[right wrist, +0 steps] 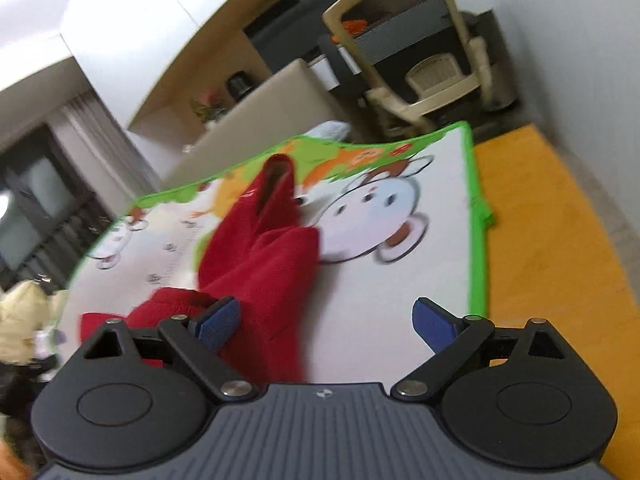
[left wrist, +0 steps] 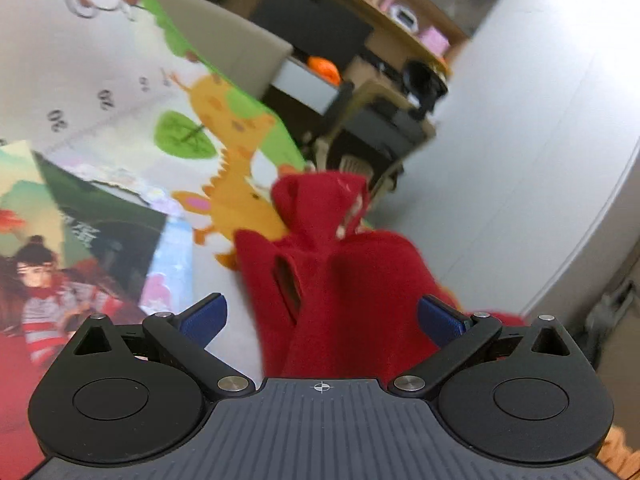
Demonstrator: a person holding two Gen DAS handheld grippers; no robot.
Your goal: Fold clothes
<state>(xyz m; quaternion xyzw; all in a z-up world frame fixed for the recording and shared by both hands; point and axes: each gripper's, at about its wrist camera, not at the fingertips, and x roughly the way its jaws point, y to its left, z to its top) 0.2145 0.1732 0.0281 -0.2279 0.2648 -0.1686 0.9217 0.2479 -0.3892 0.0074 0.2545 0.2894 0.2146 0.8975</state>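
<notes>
— What did the left view show, from left to right?

— On the far left lay a glossy printed poster (left wrist: 60, 264) with a figure in a red striped top. Beside it was the white cartoon play mat with a green border (left wrist: 132, 92). The crumpled red fleece garment (left wrist: 340, 276) lay on that mat, bunched up, its hood end pointing away from the camera. The left gripper (left wrist: 322, 312) was spread wide; the cloth sat between the blue pads (left wrist: 204, 316), but neither pad pressed on it.

— And the right view?

— The same garment (right wrist: 264, 252) stretched from the lower left toward the middle of the mat (right wrist: 400, 312). The right gripper (right wrist: 326, 322) was also wide apart and held nothing; its left pad (right wrist: 218, 322) was in front of the red cloth, its right pad over bare mat. To the right of the mat was an orange floor covering (right wrist: 540, 240), and behind it a beige office chair (right wrist: 420, 52).
</notes>
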